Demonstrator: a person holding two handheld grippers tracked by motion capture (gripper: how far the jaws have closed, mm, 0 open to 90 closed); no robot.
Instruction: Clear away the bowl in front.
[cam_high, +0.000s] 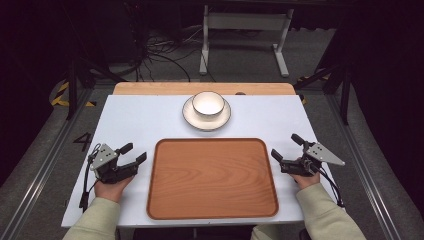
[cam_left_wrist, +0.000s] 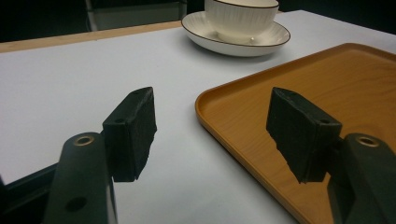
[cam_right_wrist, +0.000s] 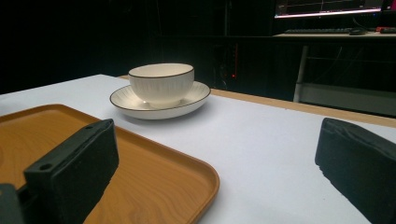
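White table (cam_high: 135, 120), wooden strip along far edge. Wooden tray (cam_high: 212, 177) at near centre. Saucer (cam_high: 192, 118) beyond tray, near far edge.

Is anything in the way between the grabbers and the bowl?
Nothing visible. The bowl sits on its plate beyond the wooden tray; bare white table lies between it and the left gripper and right gripper.

White bowl (cam_high: 208, 104) on saucer (cam_high: 190, 116) (beyond the wooden tray (cam_high: 212, 179)).
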